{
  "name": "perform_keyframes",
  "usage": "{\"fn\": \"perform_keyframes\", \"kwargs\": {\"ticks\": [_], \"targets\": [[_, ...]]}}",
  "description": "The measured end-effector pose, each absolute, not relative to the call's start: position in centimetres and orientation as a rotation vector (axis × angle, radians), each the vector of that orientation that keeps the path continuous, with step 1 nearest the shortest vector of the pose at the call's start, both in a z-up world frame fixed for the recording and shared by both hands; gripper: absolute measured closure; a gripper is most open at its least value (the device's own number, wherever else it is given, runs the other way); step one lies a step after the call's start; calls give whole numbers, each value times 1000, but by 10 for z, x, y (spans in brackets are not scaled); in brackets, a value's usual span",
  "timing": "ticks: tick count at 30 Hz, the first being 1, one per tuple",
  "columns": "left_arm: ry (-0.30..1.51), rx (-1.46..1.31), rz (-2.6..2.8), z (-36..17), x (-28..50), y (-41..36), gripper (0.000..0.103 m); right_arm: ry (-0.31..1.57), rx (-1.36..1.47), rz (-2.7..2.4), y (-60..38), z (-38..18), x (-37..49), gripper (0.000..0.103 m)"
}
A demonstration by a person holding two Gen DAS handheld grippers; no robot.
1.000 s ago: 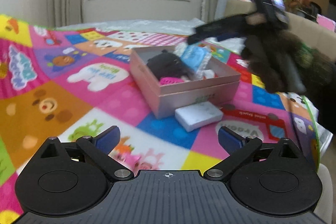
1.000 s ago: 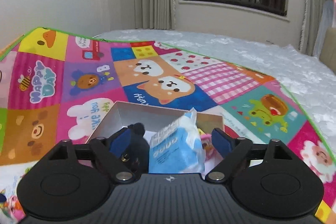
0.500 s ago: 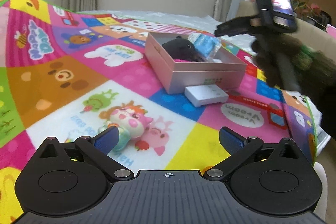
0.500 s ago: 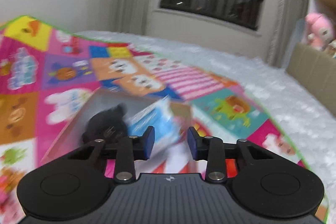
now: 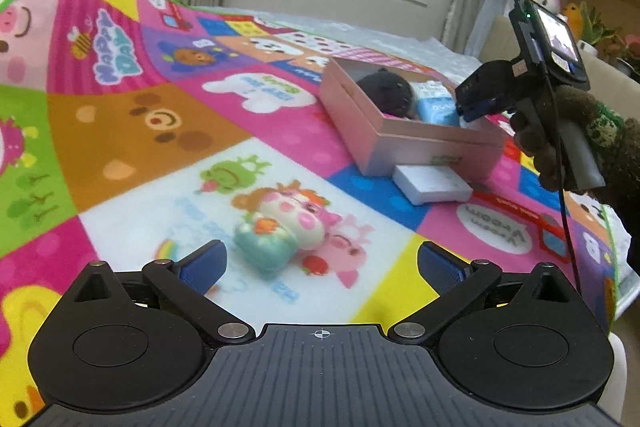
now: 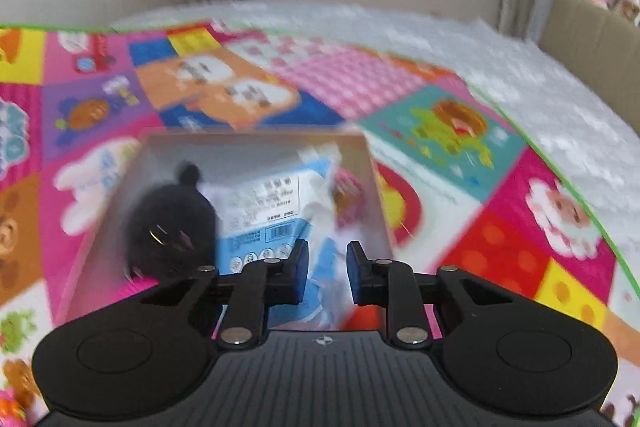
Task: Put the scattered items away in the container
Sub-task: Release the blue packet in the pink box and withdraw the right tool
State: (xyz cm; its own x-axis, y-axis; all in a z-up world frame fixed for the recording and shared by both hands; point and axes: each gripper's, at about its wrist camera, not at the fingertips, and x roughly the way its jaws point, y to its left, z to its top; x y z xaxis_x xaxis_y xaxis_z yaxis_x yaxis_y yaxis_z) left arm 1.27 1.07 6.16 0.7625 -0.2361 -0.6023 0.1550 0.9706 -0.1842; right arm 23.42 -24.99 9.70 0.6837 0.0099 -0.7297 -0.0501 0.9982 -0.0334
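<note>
CHANGE: right gripper (image 6: 327,277) now closed, empty, above blue pack (image 6: 276,211) released into box (image 5: 400,143) | LEFT: left gripper (image 5: 322,263) open, squishy toy (image 5: 280,231) at 12 o'clock | NEXT: likely toy pickup

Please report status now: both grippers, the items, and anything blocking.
Left gripper open, above squishy toy on mat. Right gripper shut, empty, over pink box; blue packet inside. White box still outside. Nothing blocking.

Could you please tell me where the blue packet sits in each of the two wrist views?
Left wrist: blue packet right of centre, in the pink box, beside the black plush.
Right wrist: blue packet centre, just beyond the jaws.
Shared landmark: the black plush at its left.
</note>
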Motion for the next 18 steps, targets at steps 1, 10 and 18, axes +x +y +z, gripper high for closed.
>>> {"fn": "perform_keyframes", "kwargs": {"ticks": [1, 10, 18], "targets": [[676, -119, -221, 60, 12, 8, 0, 815, -63, 43, -252, 95, 230, 81], [702, -83, -189, 52, 14, 2, 0, 594, -97, 116, -255, 108, 137, 29], [721, -61, -166, 48, 13, -4, 0, 552, -120, 187, -237, 83, 56, 0]]}}
